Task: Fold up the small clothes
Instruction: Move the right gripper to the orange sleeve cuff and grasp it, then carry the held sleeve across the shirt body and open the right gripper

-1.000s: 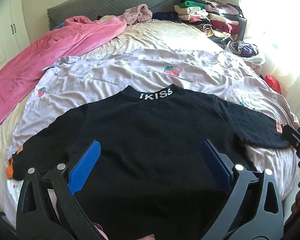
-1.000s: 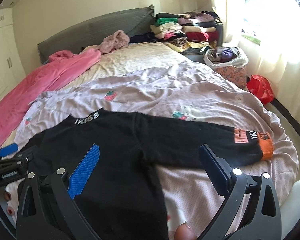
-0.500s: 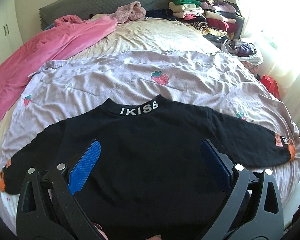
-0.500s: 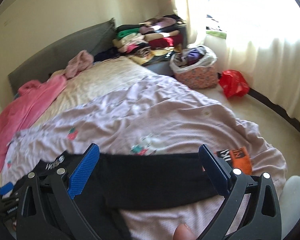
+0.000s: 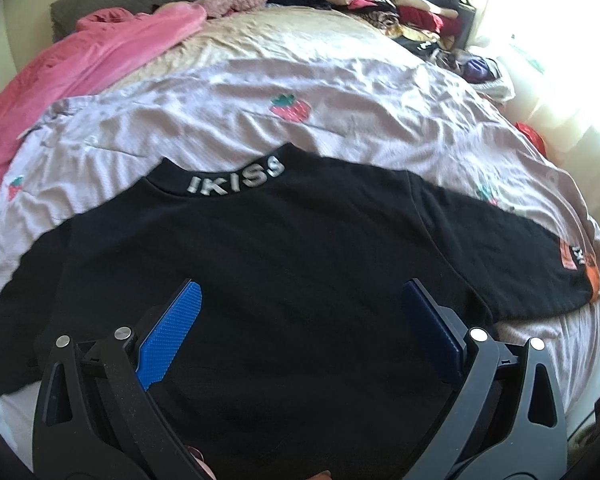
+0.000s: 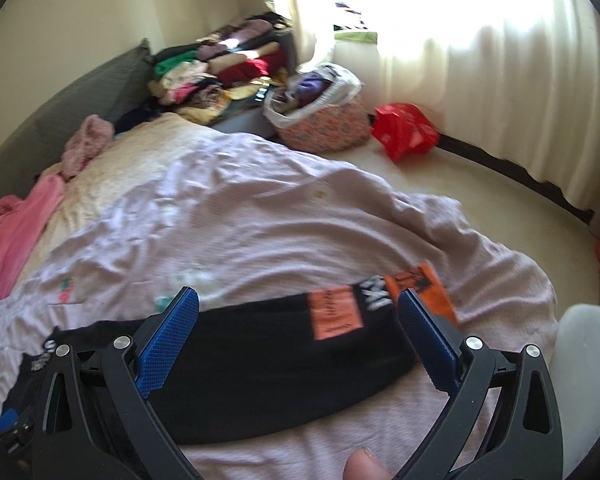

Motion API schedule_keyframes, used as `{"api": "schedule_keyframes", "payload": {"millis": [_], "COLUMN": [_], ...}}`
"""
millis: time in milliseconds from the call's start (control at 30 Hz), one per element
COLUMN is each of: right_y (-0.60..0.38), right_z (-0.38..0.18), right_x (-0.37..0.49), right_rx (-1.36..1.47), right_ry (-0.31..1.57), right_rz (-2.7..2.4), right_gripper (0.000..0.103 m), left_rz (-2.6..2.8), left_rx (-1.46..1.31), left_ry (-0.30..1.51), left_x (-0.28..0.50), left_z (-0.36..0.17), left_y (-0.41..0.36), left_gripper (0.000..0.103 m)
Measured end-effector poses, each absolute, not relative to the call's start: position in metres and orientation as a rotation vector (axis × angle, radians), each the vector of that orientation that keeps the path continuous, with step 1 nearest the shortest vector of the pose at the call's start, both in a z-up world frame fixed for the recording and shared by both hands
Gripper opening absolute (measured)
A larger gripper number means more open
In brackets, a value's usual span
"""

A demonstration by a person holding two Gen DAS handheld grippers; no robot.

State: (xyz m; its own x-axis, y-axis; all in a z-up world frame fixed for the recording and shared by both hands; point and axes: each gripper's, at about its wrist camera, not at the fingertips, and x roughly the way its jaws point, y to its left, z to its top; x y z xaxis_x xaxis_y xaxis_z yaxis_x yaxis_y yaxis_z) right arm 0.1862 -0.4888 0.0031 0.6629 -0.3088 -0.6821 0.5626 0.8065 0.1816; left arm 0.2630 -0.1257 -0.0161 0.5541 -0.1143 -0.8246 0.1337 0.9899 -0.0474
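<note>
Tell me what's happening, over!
Left gripper open over black sweater. Right gripper open over its sleeve, orange cuff ahead. Sweater flat, unfolded. Nothing blocking.

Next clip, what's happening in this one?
A person with a hand-held gripper in each hand is about to fold a black sweatshirt spread flat, sleeves out, on a lilac strawberry-print sheet on a bed. The left hand-held gripper hangs open over the sweatshirt's body. The right hand-held gripper is open over the sleeve, near the orange cuff. Neither grips any fabric and no fold has been made yet.
</note>
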Motion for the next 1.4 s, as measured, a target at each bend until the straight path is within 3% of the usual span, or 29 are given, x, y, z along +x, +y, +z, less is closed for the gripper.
{"api": "schedule_keyframes", "payload": {"millis": [667,767,900,933,1033,1133,1400], "right_y": [-0.567,-0.572,-0.574,-0.573,-0.565,-0.559,-0.55], "right_z": [-0.07,-0.079,-0.087,-0.085,-0.079,-0.069,-0.048], "right_x": [0.182,0.184,0.183,0.183,0.182,0.177,0.166], "right_rx": [0.511,0.533,0.541,0.538,0.507,0.48,0.457], "right_ry": [0.779,0.793,0.804,0.798,0.779,0.748,0.675], "right_rz": [-0.606,-0.594,-0.57,-0.557,-0.522,-0.516,-0.486], "right_gripper": [0.098,0.076,0.058,0.046,0.026,0.012,0.01], "left_rz": [-0.193,-0.184,-0.168,-0.167,-0.168,-0.17,-0.178], "left_rx": [0.029,0.048,0.072,0.07,0.062,0.049,0.005], "left_ry": [1.034,1.03,0.992,0.984,0.972,0.975,0.987], "left_x": [0.269,0.267,0.264,0.262,0.26,0.257,0.242], "left_z": [-0.072,-0.079,-0.084,-0.085,-0.084,-0.081,-0.07], "left_y": [-0.129,-0.131,-0.134,-0.134,-0.132,-0.129,-0.115], "left_gripper": [0.094,0.094,0.094,0.094,0.094,0.094,0.094]}}
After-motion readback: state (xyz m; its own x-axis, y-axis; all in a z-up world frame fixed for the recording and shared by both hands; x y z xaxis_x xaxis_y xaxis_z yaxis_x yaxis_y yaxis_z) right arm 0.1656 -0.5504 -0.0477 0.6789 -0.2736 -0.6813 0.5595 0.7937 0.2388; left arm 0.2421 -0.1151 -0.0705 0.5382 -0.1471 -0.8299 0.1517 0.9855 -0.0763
